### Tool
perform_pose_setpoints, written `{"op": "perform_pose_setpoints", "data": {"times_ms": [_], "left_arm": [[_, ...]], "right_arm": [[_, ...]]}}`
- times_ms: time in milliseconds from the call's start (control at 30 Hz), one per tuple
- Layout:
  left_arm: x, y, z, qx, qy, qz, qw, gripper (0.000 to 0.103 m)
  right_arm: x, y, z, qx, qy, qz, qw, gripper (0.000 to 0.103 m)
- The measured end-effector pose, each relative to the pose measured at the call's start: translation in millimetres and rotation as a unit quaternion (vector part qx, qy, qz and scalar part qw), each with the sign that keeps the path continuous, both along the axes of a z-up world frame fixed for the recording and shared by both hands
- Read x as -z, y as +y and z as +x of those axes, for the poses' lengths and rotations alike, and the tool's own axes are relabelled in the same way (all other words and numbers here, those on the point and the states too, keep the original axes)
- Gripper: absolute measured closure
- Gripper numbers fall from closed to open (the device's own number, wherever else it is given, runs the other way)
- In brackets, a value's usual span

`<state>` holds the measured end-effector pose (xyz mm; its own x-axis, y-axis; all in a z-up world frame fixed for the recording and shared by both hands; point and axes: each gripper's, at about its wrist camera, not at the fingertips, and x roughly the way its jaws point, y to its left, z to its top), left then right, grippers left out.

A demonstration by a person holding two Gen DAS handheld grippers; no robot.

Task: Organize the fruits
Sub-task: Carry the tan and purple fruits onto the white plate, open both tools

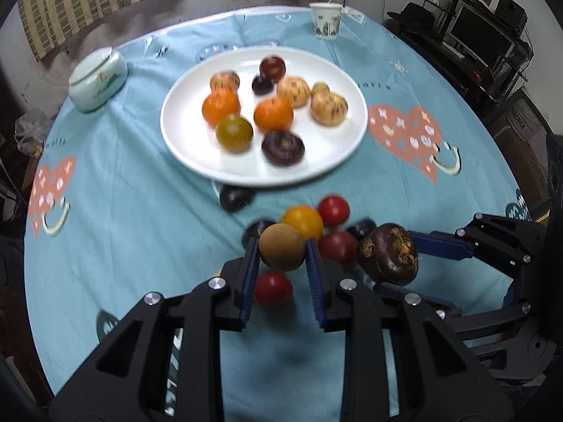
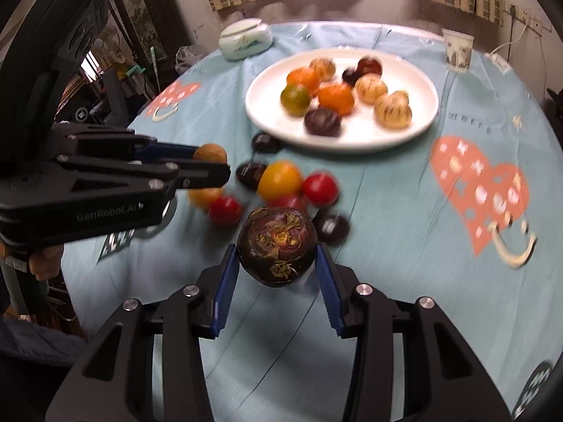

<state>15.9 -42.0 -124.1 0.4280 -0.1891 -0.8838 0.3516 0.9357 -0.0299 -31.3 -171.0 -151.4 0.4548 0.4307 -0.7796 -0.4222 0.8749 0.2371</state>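
Fruit sits in both my grippers, short of the plate (image 1: 183,147). My left gripper (image 1: 281,251) pinches a tan ball (image 1: 281,251), its blue pads pressed against both sides. My right gripper (image 2: 278,246) clamps a dark purple fruit (image 2: 278,246), its dried stem scar facing the camera; in the left view this fruit (image 1: 388,253) hangs just right of the tan ball.

Below them, on the near side of the plate, loose fruit lies on the cloth (image 1: 123,211): a yellow one (image 1: 304,219), three red ones (image 1: 333,209) (image 1: 336,246) (image 1: 273,287), and several dark ones, one (image 1: 235,198) just beside the plate's near rim.

On the plate lie two oranges (image 1: 221,105) (image 1: 273,114), a green-orange fruit (image 1: 234,133), pale striped fruits (image 1: 329,107) and dark ones (image 1: 283,147) (image 1: 272,66), all a little blurred.

Left of the plate stands a lidded jar (image 1: 96,79); beyond the plate, near the table's far edge, a paper cup (image 1: 326,20). The cloth is light blue with pink hearts (image 1: 404,133), one just right of the plate.
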Motion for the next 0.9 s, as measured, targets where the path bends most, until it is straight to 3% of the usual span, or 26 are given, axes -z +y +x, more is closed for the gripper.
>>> {"op": "perform_pose_setpoints", "data": {"times_ms": [167,333,700,900], "left_arm": [[-32,-1,40,-0.006,-0.049,-0.009,0.9987,0.076],[-48,-1,76,-0.018,-0.072,-0.017,0.9971,0.076],[-3,-13,144,-0.036,-0.047,0.008,0.9982,0.076],[8,-12,165,-0.044,-0.043,0.012,0.9980,0.075]], "right_arm": [[-38,-9,41,0.019,-0.056,0.001,0.998,0.058],[-60,-17,82,0.037,-0.089,0.002,0.995,0.058],[-25,-15,163,0.054,-0.061,-0.021,0.996,0.058],[-9,-13,200,0.054,-0.047,-0.040,0.997,0.056]]}}
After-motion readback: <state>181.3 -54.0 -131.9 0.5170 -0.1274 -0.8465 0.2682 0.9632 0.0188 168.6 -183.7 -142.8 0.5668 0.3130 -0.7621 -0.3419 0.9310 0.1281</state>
